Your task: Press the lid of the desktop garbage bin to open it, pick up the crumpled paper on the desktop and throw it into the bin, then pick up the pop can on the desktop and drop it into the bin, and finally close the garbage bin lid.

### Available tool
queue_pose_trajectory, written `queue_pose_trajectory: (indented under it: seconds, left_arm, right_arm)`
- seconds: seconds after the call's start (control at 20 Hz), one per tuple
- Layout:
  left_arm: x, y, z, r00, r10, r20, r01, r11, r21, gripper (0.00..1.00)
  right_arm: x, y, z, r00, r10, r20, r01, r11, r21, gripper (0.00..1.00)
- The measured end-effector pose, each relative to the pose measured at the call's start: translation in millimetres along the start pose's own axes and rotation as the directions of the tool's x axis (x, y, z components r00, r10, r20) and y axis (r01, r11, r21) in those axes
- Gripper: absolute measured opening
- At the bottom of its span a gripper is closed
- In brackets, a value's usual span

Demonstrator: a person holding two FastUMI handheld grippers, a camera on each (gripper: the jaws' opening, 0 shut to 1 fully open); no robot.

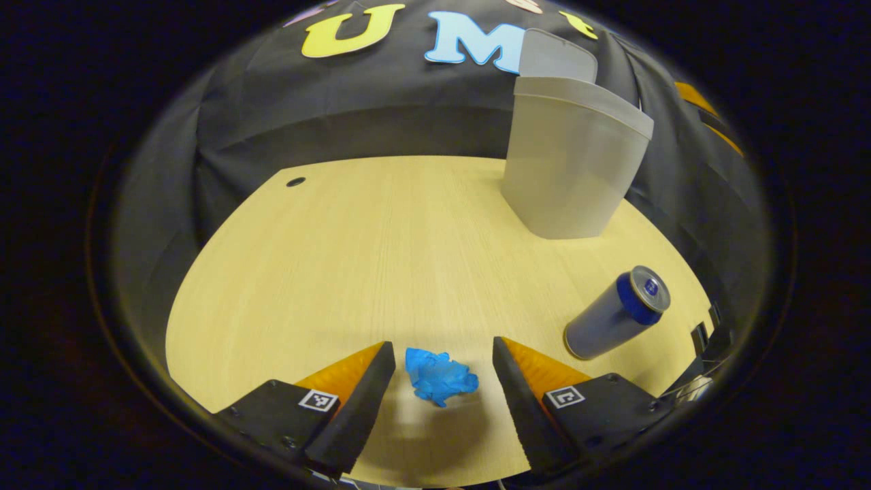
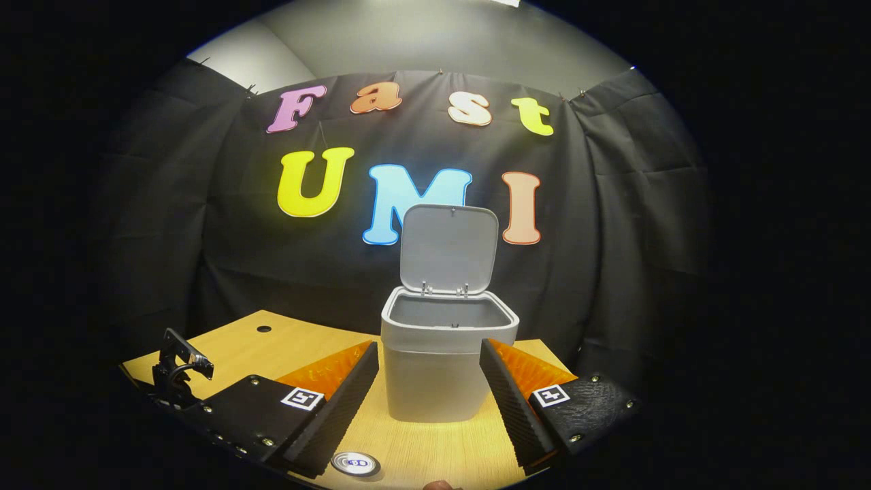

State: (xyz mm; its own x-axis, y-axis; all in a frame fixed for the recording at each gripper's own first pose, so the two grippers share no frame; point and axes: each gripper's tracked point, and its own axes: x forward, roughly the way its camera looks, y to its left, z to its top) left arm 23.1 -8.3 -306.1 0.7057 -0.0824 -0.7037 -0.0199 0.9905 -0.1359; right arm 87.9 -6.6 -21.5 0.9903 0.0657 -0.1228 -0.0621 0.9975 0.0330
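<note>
The left gripper [image 1: 444, 367] is hovering with its jaws wide apart and the crumpled paper [image 1: 439, 375] is lying on the desktop [image 1: 354, 245] right between the fingertips, touching neither. That blue wad is looking light and soft, so it is likely going to squash under the pads; taking it across its fat middle seems the safest hold. To the claw's right and a little ahead, the pop can [image 1: 616, 313] is standing on the wood, smooth and probably slippery, best pinched around its body. Farther ahead on the right, the garbage bin [image 1: 571, 163] is standing with its lid [image 1: 558, 58] swung up. In the right gripper view, the right gripper [image 2: 429, 374] is also gaping, empty, facing the bin; what shows of the inside seems bare, though the bottom is hidden.
</note>
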Motion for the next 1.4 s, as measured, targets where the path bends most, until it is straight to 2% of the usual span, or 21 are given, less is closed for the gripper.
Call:
queue_pose_trajectory:
  seconds: [0.05,0.1,0.15,0.35,0.4,0.55,0.6,0.75,0.85,0.9,0.95,1.05,1.15,1.2,1.3,1.4]
  left_arm:
    - [2.9,0.7,-4.5,1.0,-0.004,-0.001,0.004,1.0,-0.002,0.95]
    - [5.5,1.7,-8.6,1.0,-0.009,-0.008,0.009,1.0,0.0,0.89]
    - [8.6,2.6,-13.5,1.0,-0.012,-0.01,0.012,1.0,0.004,1.0]
    - [15.0,7.6,-24.4,1.0,-0.004,-0.004,0.004,0.999,0.045,1.0]
    - [15.0,9.6,-25.0,1.0,0.005,0.002,-0.005,0.999,0.051,0.95]
    - [17.9,9.4,-28.9,1.0,0.002,0.0,-0.002,0.999,0.05,0.95]
    - [19.3,10.4,-29.6,1.0,0.006,-0.001,-0.006,0.999,0.049,1.0]
    - [20.2,12.1,-29.7,1.0,0.014,0.008,-0.015,0.999,0.04,1.0]
    - [21.5,15.4,-31.1,1.0,0.024,0.006,-0.024,0.999,0.031,0.88]
    - [23.3,17.6,-31.6,1.0,0.03,0.004,-0.03,0.999,0.022,0.77]
    - [23.7,20.0,-33.5,0.999,0.04,-0.002,-0.04,0.999,0.011,0.73]
    - [25.2,23.1,-31.5,0.999,0.041,0.002,-0.041,0.999,-0.002,0.52]
    - [26.7,23.9,-30.1,0.999,0.033,0.01,-0.033,0.999,-0.008,0.51]
    - [26.6,31.1,-27.9,0.998,0.063,0.008,-0.063,0.998,-0.016,0.51]
    - [28.3,30.6,-27.4,0.999,0.052,0.011,-0.051,0.998,-0.03,0.37]
    - [26.1,30.0,-25.3,0.998,0.052,0.018,-0.051,0.998,-0.036,0.37]
  right_arm:
    - [0.2,0.0,-1.8,1.0,0.001,-0.007,-0.001,1.0,-0.001,0.96]
    - [-0.7,0.8,-4.9,1.0,0.002,-0.017,-0.002,1.0,0.001,0.96]
    - [-1.2,1.7,-6.8,1.0,0.006,-0.027,-0.006,1.0,0.006,0.96]
    - [-3.9,5.7,-6.8,0.999,0.014,-0.034,-0.014,1.0,0.014,0.96]
    - [-4.5,5.9,-9.8,0.999,0.013,-0.037,-0.012,1.0,0.006,0.96]
    - [-7.8,9.4,-14.7,0.999,0.019,-0.048,-0.02,1.0,-0.014,0.96]
    - [-9.0,10.2,-14.8,0.999,0.023,-0.048,-0.024,1.0,-0.015,0.96]
    - [-10.6,10.7,-15.2,0.998,0.027,-0.051,-0.028,1.0,-0.014,0.96]
    - [-11.8,8.5,-16.3,0.998,0.025,-0.053,-0.025,1.0,-0.007,0.96]
    - [-11.6,7.2,-16.8,0.998,0.022,-0.055,-0.022,1.0,-0.004,0.96]
    - [-12.4,5.1,-16.8,0.998,0.018,-0.057,-0.018,1.0,-0.003,0.96]
    - [-14.7,0.6,-17.2,0.998,0.008,-0.058,-0.008,1.0,-0.002,0.96]
    - [-16.4,-1.3,-17.7,0.998,0.004,-0.061,-0.004,1.0,-0.002,0.96]
    - [-15.4,-2.6,-18.7,0.998,0.003,-0.062,-0.003,1.0,-0.003,0.96]
    - [-17.3,-5.0,-17.0,0.998,-0.003,-0.056,0.002,1.0,-0.01,0.96]
    - [-16.6,-7.3,-18.0,0.998,-0.008,-0.059,0.007,1.0,-0.015,0.95]
